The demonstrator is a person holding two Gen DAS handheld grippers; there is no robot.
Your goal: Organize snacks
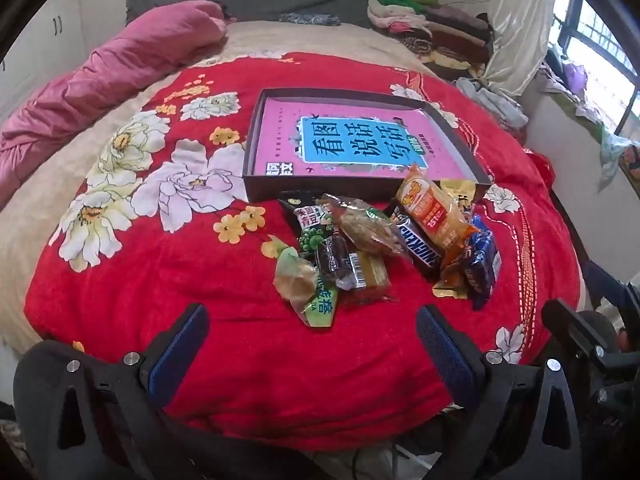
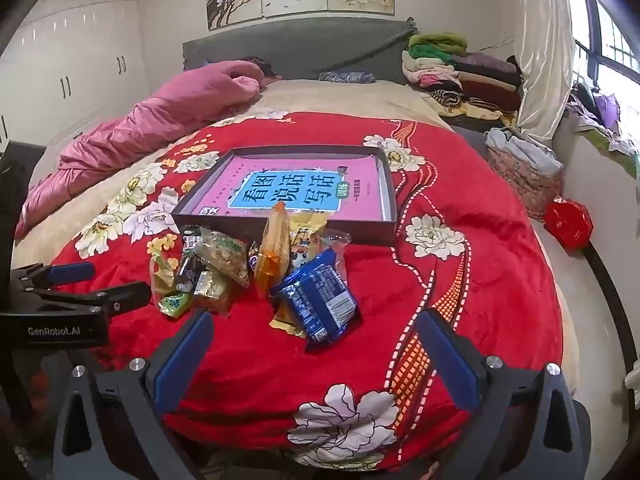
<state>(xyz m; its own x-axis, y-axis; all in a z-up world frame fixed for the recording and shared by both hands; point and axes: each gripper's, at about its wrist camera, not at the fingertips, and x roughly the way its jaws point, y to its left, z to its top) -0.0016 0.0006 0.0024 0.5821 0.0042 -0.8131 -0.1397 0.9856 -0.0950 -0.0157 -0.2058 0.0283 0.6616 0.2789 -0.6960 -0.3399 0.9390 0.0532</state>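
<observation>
Snacks (image 1: 384,248) lie heaped on the red floral blanket (image 1: 160,280) of a bed, just in front of a shallow dark box (image 1: 256,148) that holds a pink book (image 1: 360,140). We see the left claw (image 1: 312,344) hanging wide apart with nothing between its blue pads, the heap just beyond its tips and slightly to the right. From the other camera, the right claw (image 2: 316,356) is spread just as wide and empty, and a blue wrapped packet (image 2: 320,300) sits closest ahead of it, between the lines of its two fingers. A Snickers bar (image 1: 416,244) and an orange packet (image 1: 436,216) lean on the pile; a green-pea packet (image 1: 316,228) is partly buried. We cannot count the wrappers, since they overlap. The box's near wall hides the book's lower edge, and both claw bodies are cut off by the frame bottom.
</observation>
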